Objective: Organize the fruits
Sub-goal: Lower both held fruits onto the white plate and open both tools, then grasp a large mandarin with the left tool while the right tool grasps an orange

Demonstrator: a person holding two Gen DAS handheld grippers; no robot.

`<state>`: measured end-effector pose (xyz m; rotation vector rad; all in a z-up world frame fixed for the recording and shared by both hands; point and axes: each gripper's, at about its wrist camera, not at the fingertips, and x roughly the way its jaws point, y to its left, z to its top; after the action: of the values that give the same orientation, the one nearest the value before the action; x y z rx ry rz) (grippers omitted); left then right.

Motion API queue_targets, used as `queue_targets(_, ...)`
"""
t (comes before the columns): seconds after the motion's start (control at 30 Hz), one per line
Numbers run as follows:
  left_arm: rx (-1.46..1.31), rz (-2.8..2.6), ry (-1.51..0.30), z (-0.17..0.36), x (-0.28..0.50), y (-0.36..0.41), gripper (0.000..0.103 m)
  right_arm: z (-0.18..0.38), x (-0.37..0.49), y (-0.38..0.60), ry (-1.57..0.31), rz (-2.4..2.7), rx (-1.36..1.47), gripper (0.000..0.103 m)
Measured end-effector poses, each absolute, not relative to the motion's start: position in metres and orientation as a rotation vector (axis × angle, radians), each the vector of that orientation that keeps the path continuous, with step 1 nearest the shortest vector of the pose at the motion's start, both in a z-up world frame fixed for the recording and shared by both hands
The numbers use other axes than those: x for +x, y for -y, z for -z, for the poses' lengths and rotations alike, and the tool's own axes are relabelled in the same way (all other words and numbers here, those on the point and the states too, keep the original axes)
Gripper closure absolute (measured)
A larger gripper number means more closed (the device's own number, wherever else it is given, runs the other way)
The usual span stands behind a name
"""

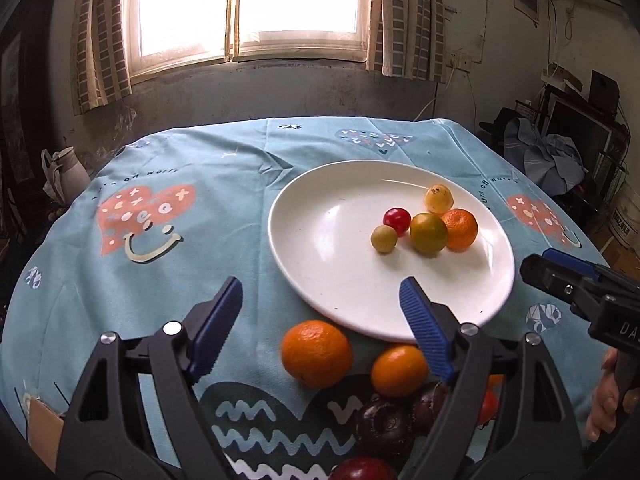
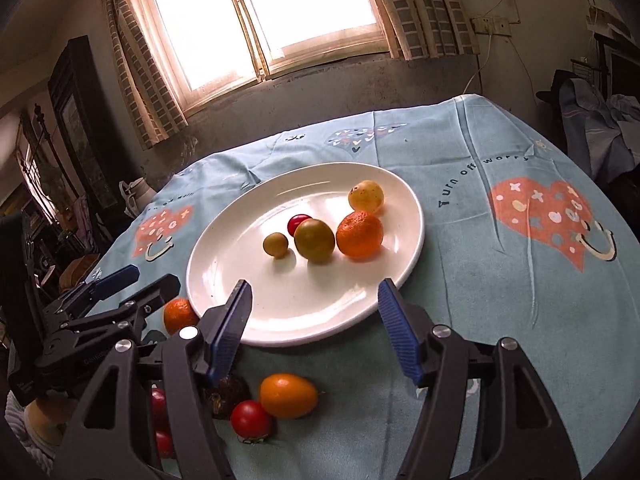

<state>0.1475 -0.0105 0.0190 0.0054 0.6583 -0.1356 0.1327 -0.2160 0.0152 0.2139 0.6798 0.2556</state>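
we reckon the loose fruit will handle as small, light and round, quick to roll on the cloth. the big orange (image 1: 316,354) near the front edge of the desk looks firm with a pebbled skin, so we would take it across its widest part. the smaller orange fruit (image 1: 399,370) beside it seems smoother and likelier to slip. the red tomato (image 2: 251,419) and the dark purple fruit (image 1: 383,426) look softer, so we would squeeze them only lightly.

the white plate (image 1: 320,264) sits toward the middle of the desk and already carries five pieces: a mandarin (image 1: 461,229), a green-yellow fruit (image 1: 428,233), a small red one (image 1: 397,219), a small greenish one (image 1: 383,239) and a pale yellow one (image 1: 439,199).

the left gripper (image 1: 320,298) has its fingers (image 1: 218,322) spread wide, holding nothing, above the big orange. the right gripper (image 2: 314,302) also has its fingers (image 2: 394,320) apart and empty, hanging over the plate's front rim.
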Motion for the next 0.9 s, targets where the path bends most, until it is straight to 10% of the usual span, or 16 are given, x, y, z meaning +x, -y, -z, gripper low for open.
queue_targets(0.9, 0.05, 0.075, -0.751, 0.017, 0.148, -0.003, 0.01, 0.009, 0.095, 0.216, -0.75, -0.191, 0.159, 0.016)
